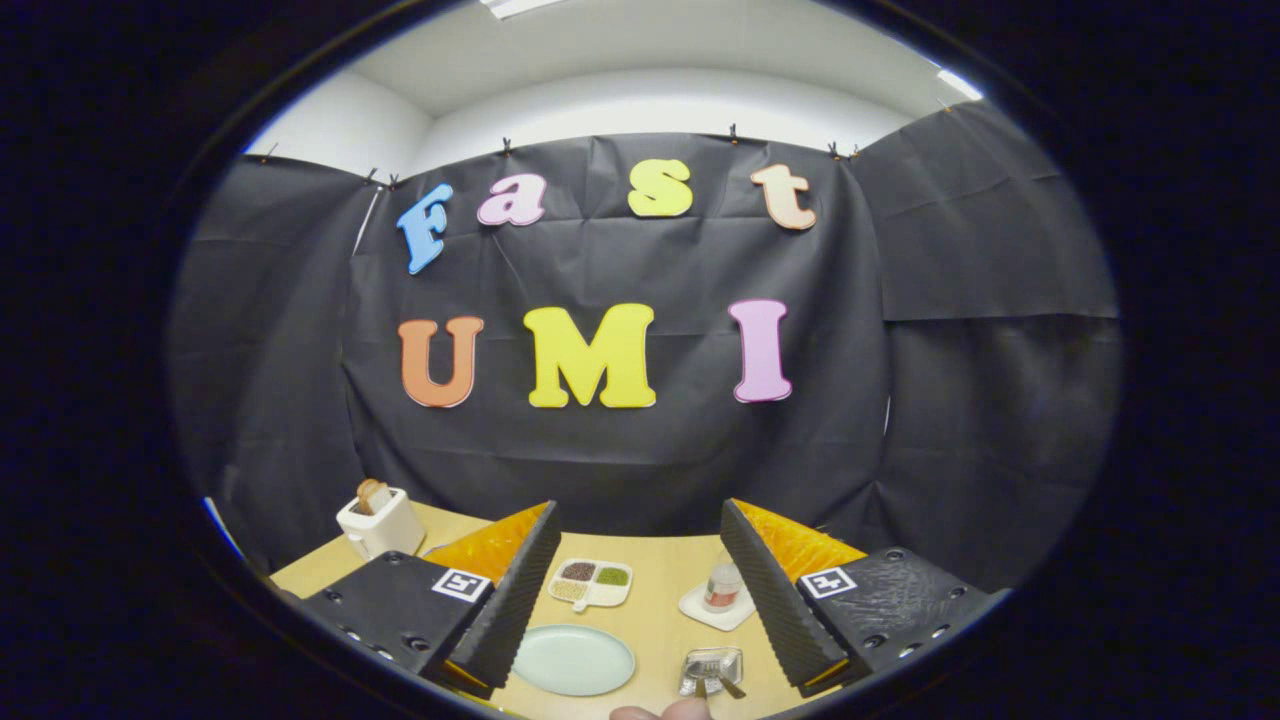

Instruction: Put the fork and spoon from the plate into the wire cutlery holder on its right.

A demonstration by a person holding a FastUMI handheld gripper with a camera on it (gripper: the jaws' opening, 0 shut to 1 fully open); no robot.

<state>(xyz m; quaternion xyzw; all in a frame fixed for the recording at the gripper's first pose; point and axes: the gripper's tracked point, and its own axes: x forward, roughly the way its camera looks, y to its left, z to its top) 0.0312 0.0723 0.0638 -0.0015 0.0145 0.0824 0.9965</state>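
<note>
My gripper (pixel 638 515) is open and held above the wooden table (pixel 655 620), with nothing between its ribbed black fingers (pixel 520 590). Below and between the fingers lies a pale green plate (pixel 573 660) with nothing on it. To the plate's right stands the wire cutlery holder (pixel 711 670). Two metal utensils rest in the holder, a spoon (pixel 698 670) and what looks like a fork (pixel 716 668), their handles sticking out toward me. Both are too small to make out in detail.
A white toaster (pixel 380 522) with bread in it stands at the far left of the table. Beyond the plate is a divided dish (pixel 590 582) of grains, and a small jar (pixel 722 588) on a white coaster. A person's fingertip (pixel 660 712) shows at the near edge.
</note>
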